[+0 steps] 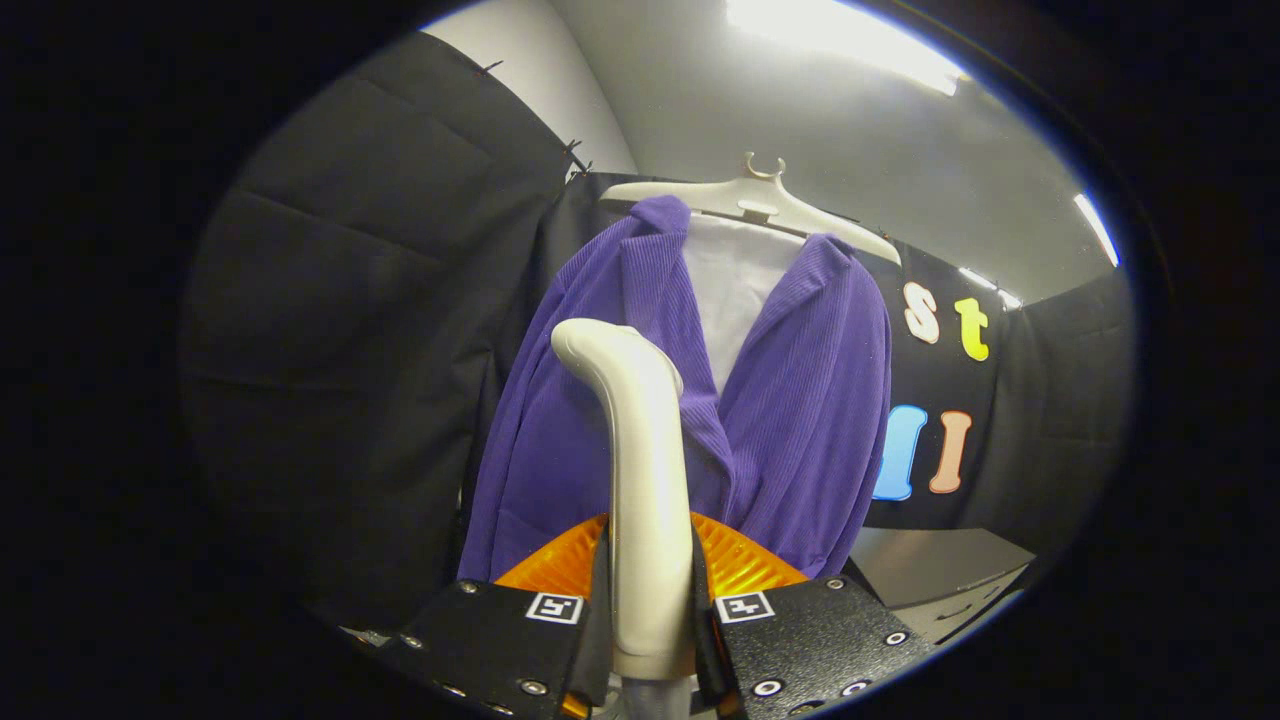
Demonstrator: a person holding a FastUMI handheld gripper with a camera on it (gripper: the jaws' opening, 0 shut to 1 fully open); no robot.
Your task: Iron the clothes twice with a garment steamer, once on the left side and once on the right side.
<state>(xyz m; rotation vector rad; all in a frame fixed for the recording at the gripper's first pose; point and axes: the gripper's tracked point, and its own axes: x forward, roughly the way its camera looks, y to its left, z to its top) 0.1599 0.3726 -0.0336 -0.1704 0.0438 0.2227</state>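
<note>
Risk was your gripper (650,640), clamped on the steamer (640,470), letting it twist off the jacket (800,400) mid-stroke.

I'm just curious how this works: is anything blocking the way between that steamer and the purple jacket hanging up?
Nothing visible does. The hand-held gripper is shut on the steamer, whose curved head rises just ahead of the fingers. Beyond it, the purple jacket hangs on its hanger, with open space between them.

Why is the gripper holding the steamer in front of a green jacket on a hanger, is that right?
Not quite: the jacket is purple, not green, as the gripper view shows. The gripper does hold the steamer in front of it, and it hangs on a hanger.
</note>
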